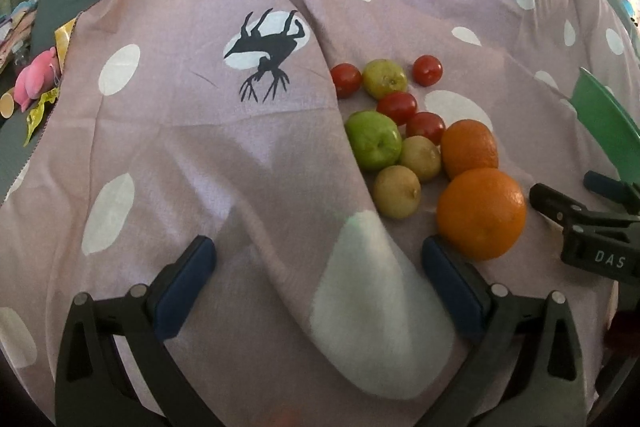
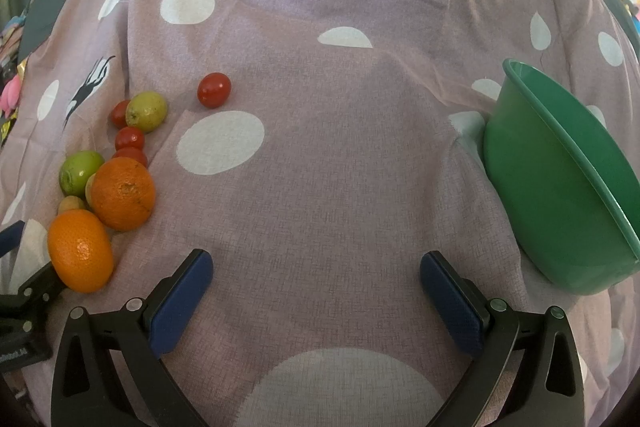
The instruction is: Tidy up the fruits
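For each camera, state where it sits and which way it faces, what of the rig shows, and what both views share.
Left wrist: on the left gripper, facing the spotted cloth and fruit pile; its open fingers and the right gripper's tip show.
Right wrist: on the right gripper, facing cloth between fruit and green bowl; its open fingers show.
Shared: near orange, bowl.

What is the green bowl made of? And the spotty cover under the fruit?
The green bowl looks like plastic: one even color, smooth, a thin rim with a soft shine. The spotty cover looks like woven cloth, maybe cotton: you can see fine threads, and it wrinkles and folds. Its finish is dull, not shiny.
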Available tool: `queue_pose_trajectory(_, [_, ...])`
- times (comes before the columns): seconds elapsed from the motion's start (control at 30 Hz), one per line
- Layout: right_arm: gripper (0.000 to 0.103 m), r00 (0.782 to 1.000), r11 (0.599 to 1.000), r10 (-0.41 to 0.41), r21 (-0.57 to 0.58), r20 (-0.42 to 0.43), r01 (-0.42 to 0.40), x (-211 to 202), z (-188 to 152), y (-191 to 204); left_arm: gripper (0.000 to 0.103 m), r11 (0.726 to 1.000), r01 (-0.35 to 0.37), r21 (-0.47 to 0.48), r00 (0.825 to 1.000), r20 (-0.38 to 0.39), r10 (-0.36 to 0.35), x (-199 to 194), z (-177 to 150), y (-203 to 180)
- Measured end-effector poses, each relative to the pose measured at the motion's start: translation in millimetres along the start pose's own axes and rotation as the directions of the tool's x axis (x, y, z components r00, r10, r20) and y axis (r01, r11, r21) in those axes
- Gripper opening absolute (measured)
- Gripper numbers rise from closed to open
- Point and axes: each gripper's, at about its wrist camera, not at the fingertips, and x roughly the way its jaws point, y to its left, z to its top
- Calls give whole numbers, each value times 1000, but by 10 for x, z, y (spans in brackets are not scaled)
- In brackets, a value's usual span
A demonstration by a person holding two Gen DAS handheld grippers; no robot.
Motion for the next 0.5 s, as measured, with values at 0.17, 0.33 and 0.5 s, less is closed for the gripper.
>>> queue_pose_trajectory(0.17, [102,1000,1000,0,0,0,0,-2,-3,11,103,1000,6,3,999,-40,-5,41,65,-3])
queue_pose_trajectory(0.33, [102,1000,1000,0,0,0,0,2,1,21,103,1000,-11,-14,999,-54,11,69,113,-27])
queue_pose_trajectory(0.5, [102,1000,1000,0,1,1,0,0,-3,13,101,1000,6,0,997,-76,-6,76,152,-3])
